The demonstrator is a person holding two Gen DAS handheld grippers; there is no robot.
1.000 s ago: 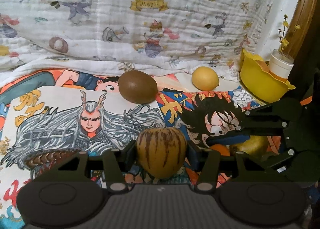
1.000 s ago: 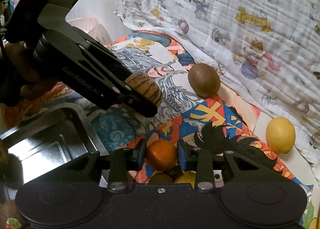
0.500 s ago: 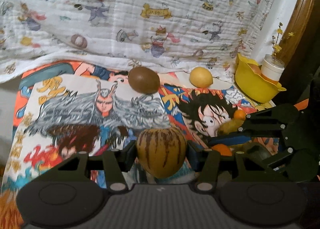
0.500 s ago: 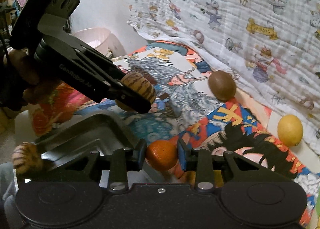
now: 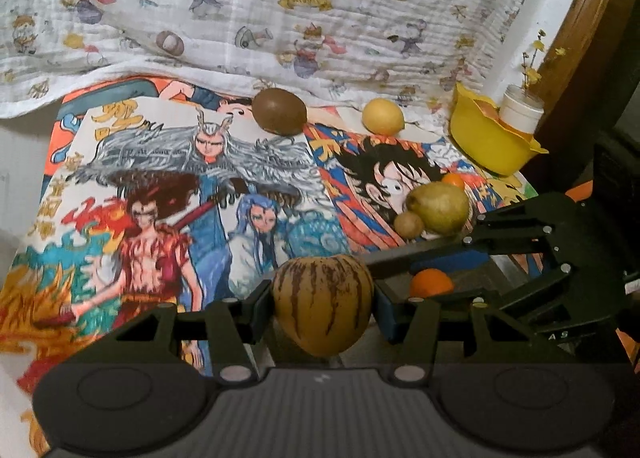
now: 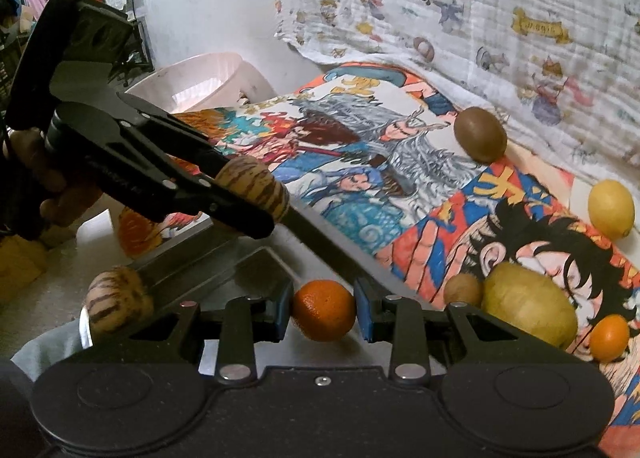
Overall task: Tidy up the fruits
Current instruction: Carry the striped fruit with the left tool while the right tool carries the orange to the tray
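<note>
My left gripper point(image 5: 323, 300) is shut on a tan fruit with brown stripes point(image 5: 322, 304), held in the air above the metal tray point(image 6: 224, 258); it also shows in the right wrist view point(image 6: 256, 189). My right gripper point(image 6: 323, 308) is shut on a small orange point(image 6: 323, 314), also over the tray; the orange shows in the left wrist view point(image 5: 431, 284). A second striped fruit point(image 6: 116, 300) lies at the tray's near left. On the printed cloth lie a kiwi point(image 5: 279, 111), a lemon point(image 5: 383, 116), a pear point(image 5: 440, 207), a small brown fruit point(image 5: 408, 224) and another orange point(image 5: 453, 180).
A yellow bowl point(image 5: 486, 137) with a white jar point(image 5: 522, 107) stands at the far right by a wooden post. A pink basin point(image 6: 200, 77) sits beyond the cloth's left end. A cartoon-print blanket point(image 5: 280, 9) hangs behind.
Both grippers have pulled back from the cloth with their fruits and now sit over the metal tray. The pear, small brown fruit and second orange have come into view.
</note>
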